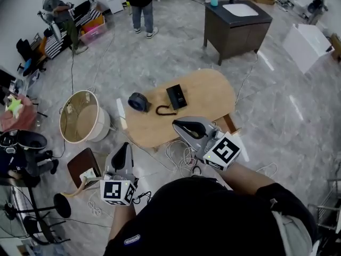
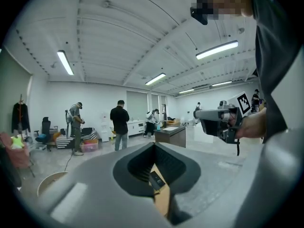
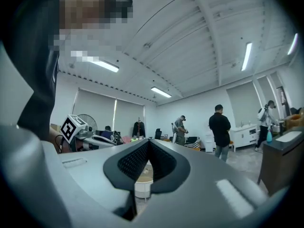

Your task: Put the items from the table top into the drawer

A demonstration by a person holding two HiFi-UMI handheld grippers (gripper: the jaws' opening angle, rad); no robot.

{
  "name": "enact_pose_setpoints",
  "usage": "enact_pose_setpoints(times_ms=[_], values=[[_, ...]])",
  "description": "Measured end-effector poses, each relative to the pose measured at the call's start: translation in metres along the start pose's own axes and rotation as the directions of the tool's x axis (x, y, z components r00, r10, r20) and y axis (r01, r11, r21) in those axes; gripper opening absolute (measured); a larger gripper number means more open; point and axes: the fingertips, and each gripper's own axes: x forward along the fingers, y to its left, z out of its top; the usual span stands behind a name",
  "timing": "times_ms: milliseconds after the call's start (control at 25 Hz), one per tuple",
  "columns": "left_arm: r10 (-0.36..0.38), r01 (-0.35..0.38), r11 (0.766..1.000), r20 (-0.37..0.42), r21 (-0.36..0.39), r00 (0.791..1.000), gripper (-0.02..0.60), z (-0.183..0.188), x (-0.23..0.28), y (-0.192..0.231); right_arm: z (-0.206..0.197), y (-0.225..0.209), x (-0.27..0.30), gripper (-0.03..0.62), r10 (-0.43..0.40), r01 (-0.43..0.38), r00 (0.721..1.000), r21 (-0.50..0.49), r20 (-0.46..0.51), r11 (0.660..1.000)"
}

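An oval wooden table (image 1: 213,92) carries a black round roll (image 1: 138,101), a black flat box (image 1: 176,96) and a curved black cord (image 1: 164,110). At the table's near right edge, what looks like a drawer (image 1: 230,123) juts out. My left gripper (image 1: 124,146) is raised off the table's near left corner, shut and empty. My right gripper (image 1: 179,124) hovers over the near edge, shut with nothing in it. In the left gripper view the gripper (image 2: 153,146) points level across the room, with the black box (image 2: 156,179) showing below the jaws. The right gripper (image 3: 148,142) is also level.
A round beige basket (image 1: 80,116) stands left of the table, with a brown stool (image 1: 84,165) nearer me. Cables (image 1: 184,156) lie on the floor under the table's near edge. A dark sink cabinet (image 1: 234,25) and a white box (image 1: 306,44) stand beyond. People (image 1: 141,4) stand at the back.
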Motion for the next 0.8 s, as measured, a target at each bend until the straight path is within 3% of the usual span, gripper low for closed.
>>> enact_pose_setpoints(times_ms=[440,640,800], values=[[0.152,-0.150,0.987,0.020,-0.064,0.988,0.000,-0.048,-0.225,0.090,-0.003,0.214,0.094,0.029,0.191,-0.191,0.981,0.004,0.034,0.982],[0.265,-0.262,0.962,0.035,-0.071,0.964,0.000,-0.064,-0.314,0.138,-0.013,0.304,0.124,0.029,0.265,-0.265,0.964,-0.009,-0.009,0.964],[0.324,-0.321,0.944,0.042,-0.073,0.945,0.000,-0.062,-0.359,0.154,-0.017,0.350,0.138,0.029,0.328,-0.329,0.944,-0.023,-0.042,0.944]])
